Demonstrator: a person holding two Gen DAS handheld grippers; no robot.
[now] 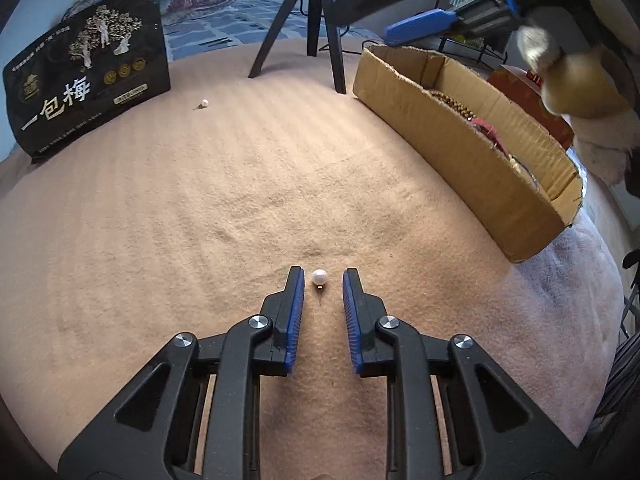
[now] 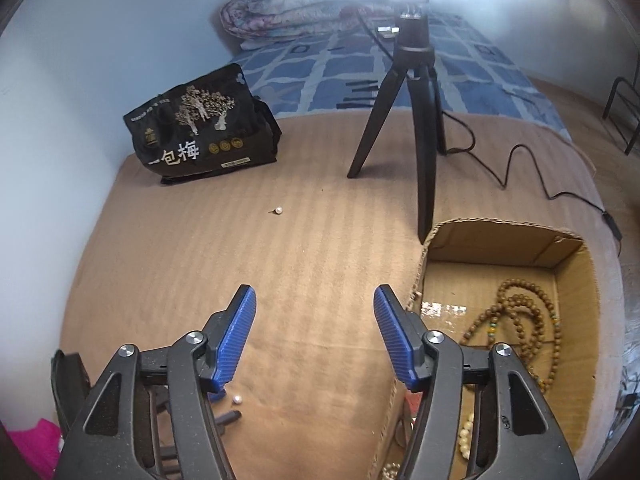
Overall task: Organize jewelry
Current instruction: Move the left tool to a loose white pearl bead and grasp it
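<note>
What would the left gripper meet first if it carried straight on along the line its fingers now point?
Probably the pearl earring: it lies on the brown blanket between the open left gripper fingertips, slightly nearer one pad. Beyond it the blanket looks bare, though depth is uncertain.

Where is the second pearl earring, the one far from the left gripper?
The second pearl earring lies on the tan blanket, toward the far left in the left wrist view, between the black snack bag and the tripod, closer to the bag.

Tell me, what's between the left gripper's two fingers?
A pearl earring lies on the blanket between the left gripper fingers, untouched. Left wrist view shows it.
</note>
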